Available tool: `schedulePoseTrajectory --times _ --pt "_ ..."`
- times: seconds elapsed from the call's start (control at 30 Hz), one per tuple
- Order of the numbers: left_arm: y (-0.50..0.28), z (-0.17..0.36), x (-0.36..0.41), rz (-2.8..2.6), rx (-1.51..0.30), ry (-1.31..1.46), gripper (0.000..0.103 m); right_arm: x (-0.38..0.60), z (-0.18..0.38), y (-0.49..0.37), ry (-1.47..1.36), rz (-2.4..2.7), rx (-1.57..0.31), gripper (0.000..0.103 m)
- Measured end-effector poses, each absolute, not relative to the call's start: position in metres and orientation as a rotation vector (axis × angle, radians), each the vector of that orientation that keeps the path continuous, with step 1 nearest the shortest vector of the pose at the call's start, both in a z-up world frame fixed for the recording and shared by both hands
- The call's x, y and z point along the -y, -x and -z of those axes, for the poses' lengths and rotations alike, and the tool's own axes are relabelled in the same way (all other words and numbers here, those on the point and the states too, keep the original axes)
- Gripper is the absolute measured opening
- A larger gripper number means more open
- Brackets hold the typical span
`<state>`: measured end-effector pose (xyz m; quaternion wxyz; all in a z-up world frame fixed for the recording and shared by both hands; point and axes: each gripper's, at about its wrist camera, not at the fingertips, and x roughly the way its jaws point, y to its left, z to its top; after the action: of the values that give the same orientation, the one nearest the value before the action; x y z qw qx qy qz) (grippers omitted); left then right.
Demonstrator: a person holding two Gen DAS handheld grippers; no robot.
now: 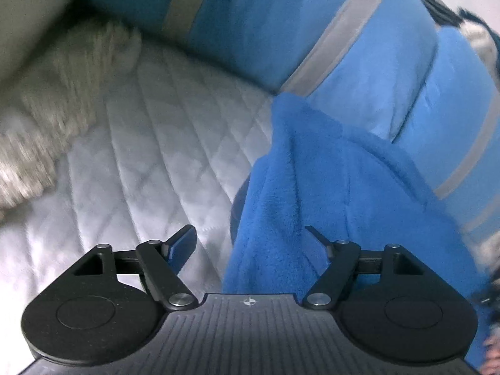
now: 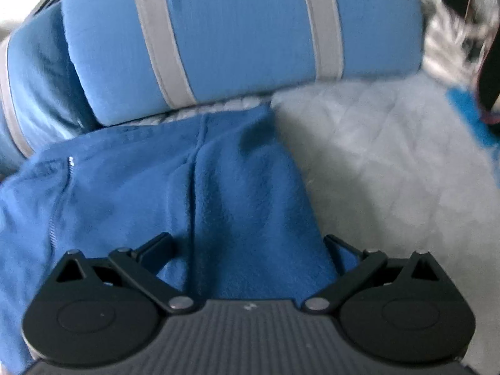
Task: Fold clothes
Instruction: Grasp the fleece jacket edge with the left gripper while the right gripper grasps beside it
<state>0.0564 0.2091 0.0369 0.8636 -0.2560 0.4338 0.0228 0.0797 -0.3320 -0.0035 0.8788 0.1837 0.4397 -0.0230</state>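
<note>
A royal-blue fleece garment (image 1: 328, 187) lies crumpled on the white quilted bed cover (image 1: 150, 143). In the left wrist view it fills the lower right. My left gripper (image 1: 250, 236) hovers over its left edge, jaws wide apart, with fleece under the right finger and bare quilt under the left. In the right wrist view the same fleece (image 2: 131, 193) shows a zip (image 2: 70, 161) on the left side. My right gripper (image 2: 245, 243) stands open over the garment's right edge. Fleece lies between its fingers and the pads do not press on it.
Light-blue pillows with grey stripes (image 2: 237, 37) lean at the head of the bed, right behind the fleece. A cream shaggy throw (image 1: 62, 106) lies at the left. A grey-white patterned cloth (image 2: 453, 31) sits at the far right. A person's hand (image 1: 493, 350) shows at the edge.
</note>
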Motion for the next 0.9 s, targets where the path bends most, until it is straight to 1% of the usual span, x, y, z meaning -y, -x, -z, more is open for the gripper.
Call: schedulePoseTrajectory --times 0.1,0.33,0.47,0.6,0.8,0.9 --pt "-0.054 -0.018 -0.231 0.028 -0.93 0.73 0.076 0.36 0.021 -0.09 -0.59 -0.048 -0.987 0.102" --pt "-0.05 0.006 -0.259 0.187 -0.898 1.007 0.076 0.402 0.043 -0.093 -0.898 -0.149 -0.963 0.102" --pt "-0.054 0.013 -0.256 0.289 -0.933 1.044 0.076 0.414 0.053 -0.092 -1.012 -0.229 -0.956 0.102" --pt "-0.058 0.015 -0.244 0.338 -0.958 1.023 0.076 0.406 0.057 -0.094 -1.01 -0.339 -0.97 0.102" --pt "-0.06 0.015 -0.236 0.354 -0.949 1.028 0.076 0.387 0.056 -0.094 -0.918 -0.402 -0.98 0.101" --pt "-0.06 0.016 -0.233 0.33 -0.936 1.032 0.074 0.379 0.054 -0.092 -0.87 -0.405 -0.965 0.099"
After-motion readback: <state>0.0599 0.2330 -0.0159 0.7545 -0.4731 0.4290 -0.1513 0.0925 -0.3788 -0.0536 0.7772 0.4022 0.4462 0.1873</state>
